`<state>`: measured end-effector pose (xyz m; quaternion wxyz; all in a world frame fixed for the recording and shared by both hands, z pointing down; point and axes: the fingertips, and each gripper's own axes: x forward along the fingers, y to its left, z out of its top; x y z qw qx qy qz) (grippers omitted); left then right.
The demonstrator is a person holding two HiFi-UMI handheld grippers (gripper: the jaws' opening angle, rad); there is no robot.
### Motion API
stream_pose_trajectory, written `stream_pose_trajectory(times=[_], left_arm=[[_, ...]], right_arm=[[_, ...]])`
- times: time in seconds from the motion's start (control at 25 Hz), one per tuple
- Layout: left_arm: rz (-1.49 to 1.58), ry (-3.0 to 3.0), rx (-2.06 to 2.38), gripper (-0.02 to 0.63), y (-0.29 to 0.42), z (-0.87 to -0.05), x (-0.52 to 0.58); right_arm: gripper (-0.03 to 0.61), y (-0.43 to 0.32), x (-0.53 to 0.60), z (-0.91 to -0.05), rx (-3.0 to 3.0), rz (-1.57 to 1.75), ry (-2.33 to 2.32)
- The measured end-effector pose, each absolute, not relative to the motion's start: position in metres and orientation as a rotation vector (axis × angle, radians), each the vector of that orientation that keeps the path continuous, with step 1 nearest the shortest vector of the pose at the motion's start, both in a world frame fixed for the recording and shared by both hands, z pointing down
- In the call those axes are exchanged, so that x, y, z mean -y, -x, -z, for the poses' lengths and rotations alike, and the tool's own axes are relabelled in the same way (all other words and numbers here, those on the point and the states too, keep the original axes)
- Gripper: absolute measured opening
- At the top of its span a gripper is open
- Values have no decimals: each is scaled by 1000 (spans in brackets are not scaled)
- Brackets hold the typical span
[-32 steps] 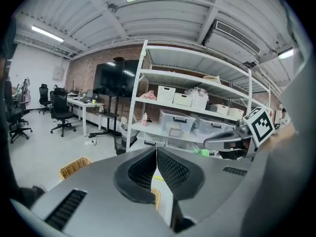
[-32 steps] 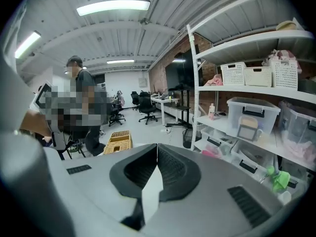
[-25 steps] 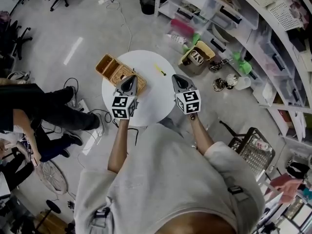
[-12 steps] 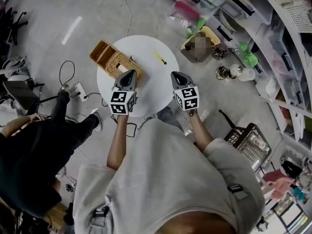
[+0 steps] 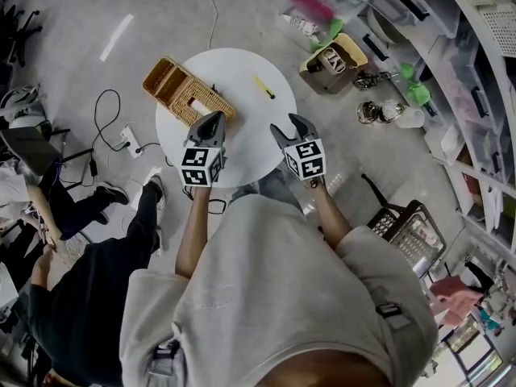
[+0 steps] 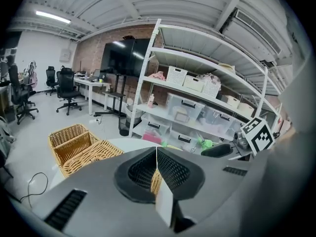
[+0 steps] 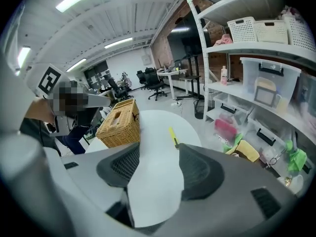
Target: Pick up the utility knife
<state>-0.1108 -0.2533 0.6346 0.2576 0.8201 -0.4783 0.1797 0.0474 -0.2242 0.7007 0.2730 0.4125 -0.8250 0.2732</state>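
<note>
Spreading out below both claws, a round white bench (image 5: 242,75) carries a tan woven wicker basket (image 5: 187,95) just ahead of the left claw (image 5: 211,119), whose jaws are pressed together, empty. The right claw (image 5: 288,126) is opening with nothing between its jaws. The slim yellow utility knife (image 5: 264,88) lies farther ahead of it, untouched.

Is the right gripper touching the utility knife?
Apart. The head view shows bare table between the right gripper and the utility knife; the gripper's fingers are opening with nothing between them.
</note>
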Motion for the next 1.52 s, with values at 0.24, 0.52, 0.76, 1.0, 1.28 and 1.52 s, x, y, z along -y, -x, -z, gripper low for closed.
stream_pose_trajectory(times=[0.24, 0.52, 0.76, 1.0, 1.28, 1.52], left_arm=[[-491, -2217, 1296, 23, 109, -636, 252], [-498, -2204, 1301, 23, 111, -638, 251], [-508, -2192, 1303, 23, 115, -640, 249], [-514, -2169, 1305, 23, 117, -644, 246], [-524, -2151, 1300, 23, 118, -649, 242], [-532, -2143, 1307, 23, 123, -651, 244]], right_arm=[[250, -47, 220, -714, 2188, -729, -1070], [249, -42, 250, -734, 2157, -669, -1042], [247, -33, 280, -757, 2116, -637, -989], [220, -30, 296, -791, 2053, -635, -923], [167, -18, 302, -799, 2026, -659, -886], [133, -16, 307, -806, 2001, -627, -876]])
